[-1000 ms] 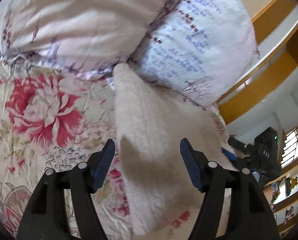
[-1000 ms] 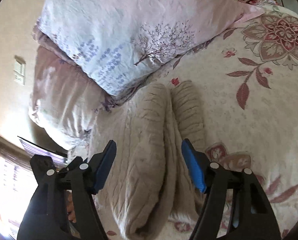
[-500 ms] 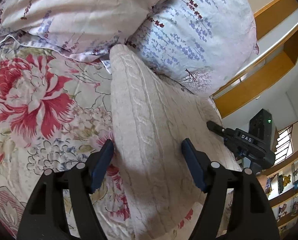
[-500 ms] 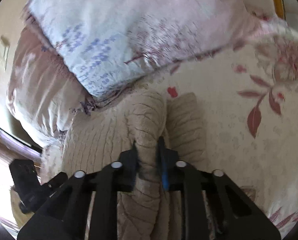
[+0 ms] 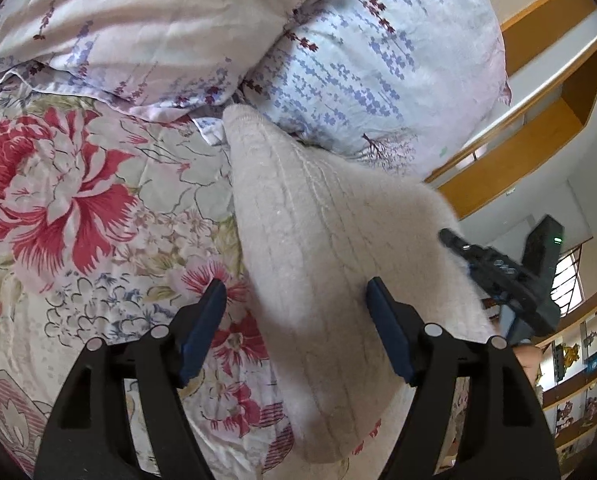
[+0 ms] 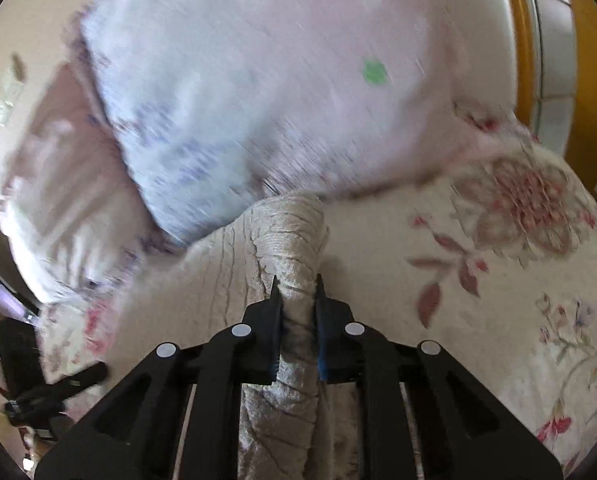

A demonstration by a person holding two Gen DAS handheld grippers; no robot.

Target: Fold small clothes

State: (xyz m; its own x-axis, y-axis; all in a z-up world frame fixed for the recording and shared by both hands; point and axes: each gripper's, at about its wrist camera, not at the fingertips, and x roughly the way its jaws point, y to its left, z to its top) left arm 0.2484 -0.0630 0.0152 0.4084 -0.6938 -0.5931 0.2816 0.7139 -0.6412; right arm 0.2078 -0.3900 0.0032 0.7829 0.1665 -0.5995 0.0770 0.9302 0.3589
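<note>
You are mid-fold, by my reading. Your right hand-held gripper [image 6: 297, 296] is clamped on a bunched roll of the sweater [image 5: 318, 248], jaws nearly together with knit squeezed between them. Your left hand-held gripper [image 5: 294, 320] is wide open, holding nothing; its fingers straddle the near part of the garment without visibly touching it.

Done so far: the sweater is on the bed [image 5: 98, 240], its far end against the pillows [image 5: 358, 60], and one part is gathered and lifted on the right side. Left: carry that part across, lay it flat, then make the remaining folds. None looks finished.

Appearance: cream cable knit, thick and soft, ribbed lines running lengthwise. The right view is motion-blurred, so the folded edges cannot be judged.
</note>
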